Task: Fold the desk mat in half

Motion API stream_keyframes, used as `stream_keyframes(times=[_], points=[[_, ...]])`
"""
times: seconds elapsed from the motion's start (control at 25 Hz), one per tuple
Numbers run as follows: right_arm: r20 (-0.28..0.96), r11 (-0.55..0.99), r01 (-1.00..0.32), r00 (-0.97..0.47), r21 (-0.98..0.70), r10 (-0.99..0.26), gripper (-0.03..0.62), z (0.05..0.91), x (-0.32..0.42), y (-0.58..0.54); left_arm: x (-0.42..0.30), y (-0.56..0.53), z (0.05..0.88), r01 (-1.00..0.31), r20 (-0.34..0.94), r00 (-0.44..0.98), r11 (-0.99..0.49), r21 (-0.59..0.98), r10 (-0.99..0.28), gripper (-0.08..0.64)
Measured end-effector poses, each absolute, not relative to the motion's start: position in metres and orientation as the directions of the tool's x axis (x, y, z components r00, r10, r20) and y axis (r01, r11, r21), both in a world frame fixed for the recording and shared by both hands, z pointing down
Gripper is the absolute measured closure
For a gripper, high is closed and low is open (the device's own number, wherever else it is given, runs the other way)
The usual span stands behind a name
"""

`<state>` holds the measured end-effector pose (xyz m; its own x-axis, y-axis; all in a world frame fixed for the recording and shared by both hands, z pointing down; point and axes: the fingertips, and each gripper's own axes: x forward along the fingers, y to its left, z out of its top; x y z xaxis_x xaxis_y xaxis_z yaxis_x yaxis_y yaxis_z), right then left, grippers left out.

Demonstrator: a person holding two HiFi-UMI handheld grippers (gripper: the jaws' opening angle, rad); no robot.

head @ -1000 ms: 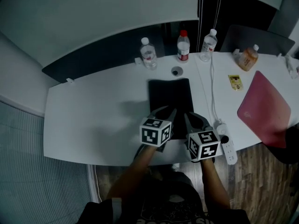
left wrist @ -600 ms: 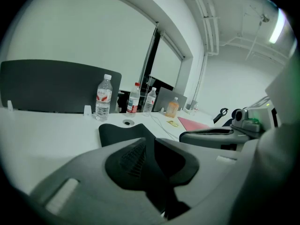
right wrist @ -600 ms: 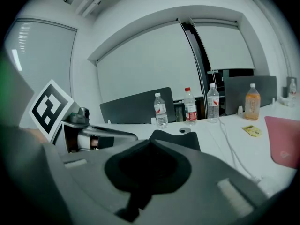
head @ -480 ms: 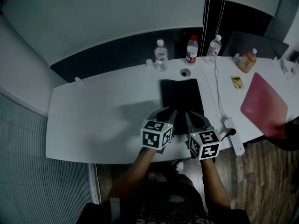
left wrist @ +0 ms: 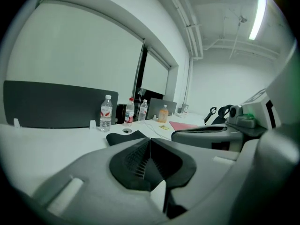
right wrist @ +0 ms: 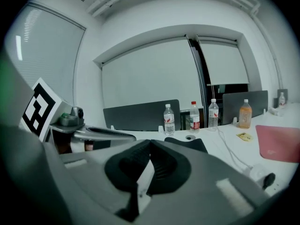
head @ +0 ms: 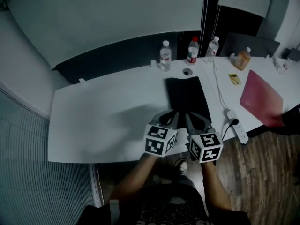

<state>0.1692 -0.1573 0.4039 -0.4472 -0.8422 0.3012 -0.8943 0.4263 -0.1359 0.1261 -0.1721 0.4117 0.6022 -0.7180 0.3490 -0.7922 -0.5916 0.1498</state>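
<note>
Three clear bottles (head: 164,55), one orange-drink bottle (head: 242,58)

On the white table (head: 103,111), a red-capped bottle (head: 192,50) stands between two clear bottles (head: 165,55) near a grommet (head: 187,71). To the right lie an orange bottle (head: 242,58), a yellow card (head: 234,79), a pink case (head: 261,97) and a power strip (head: 236,125).

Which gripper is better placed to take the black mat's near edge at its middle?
Right. The right gripper points at the middle of the mat; the left gripper, just closed empty, sits by its left edge.
</note>
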Motion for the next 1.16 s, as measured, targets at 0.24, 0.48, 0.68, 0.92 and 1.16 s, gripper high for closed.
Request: stream_keyframes(times=[0.24, 0.48, 0.68, 0.92, 1.16], points=[[0.282, 0.413, -0.905, -0.426, -0.108, -0.860, 0.591, 0.393, 0.150, -0.128, 0.113, -0.143, 0.403, -0.781, 0.320, 0.615, -0.612, 0.122, -0.721, 0.554], [0.275, 0.381, -0.919, -0.394, -0.101, -0.877, 0.591, 0.390, 0.150, -0.109, 0.111, -0.127, 0.398, -0.768, 0.306, 0.631, -0.630, 0.116, -0.713, 0.554], [0.272, 0.368, -0.925, -0.379, -0.092, -0.884, 0.591, 0.387, 0.150, -0.102, 0.114, -0.119, 0.394, -0.756, 0.299, 0.643, -0.646, 0.104, -0.705, 0.554], [0.272, 0.362, -0.927, -0.374, -0.095, -0.887, 0.591, 0.390, 0.152, -0.099, 0.119, -0.116, 0.396, -0.747, 0.299, 0.653, -0.657, 0.100, -0.696, 0.554], [0.270, 0.365, -0.926, -0.378, -0.096, -0.886, 0.591, 0.387, 0.153, -0.102, 0.120, -0.118, 0.394, -0.748, 0.303, 0.651, -0.657, 0.097, -0.696, 0.554]])
